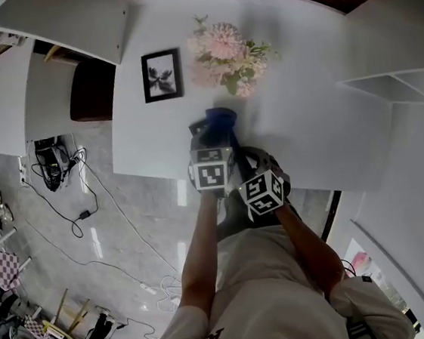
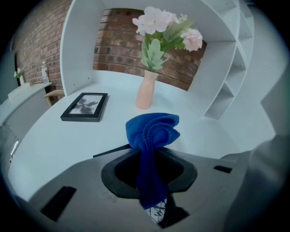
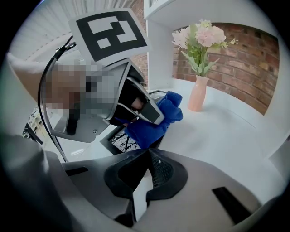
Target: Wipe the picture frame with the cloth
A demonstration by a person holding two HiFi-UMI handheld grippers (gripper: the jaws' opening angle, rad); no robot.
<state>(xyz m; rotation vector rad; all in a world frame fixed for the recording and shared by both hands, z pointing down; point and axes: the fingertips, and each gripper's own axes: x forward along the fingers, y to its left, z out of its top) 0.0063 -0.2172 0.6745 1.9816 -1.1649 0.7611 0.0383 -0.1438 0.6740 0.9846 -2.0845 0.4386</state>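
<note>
Head view: we hold the left gripper [image 1: 217, 130] over the white table [image 1: 307, 139]; the picture frame [image 1: 162, 76] lies well apart, beside the flowers [image 1: 225, 53].
Left gripper view: our jaws clamp the blue cloth [image 2: 152, 131].
Right gripper view: our right gripper [image 3: 148, 152] has its jaws together, empty.

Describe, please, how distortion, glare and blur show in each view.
Head view: fisheye bows the table edges; floor tiles carry glare. Left gripper view: dark vignetted corners, cloth sharp. Right gripper view: mosaic patch overlaid at left.
</note>
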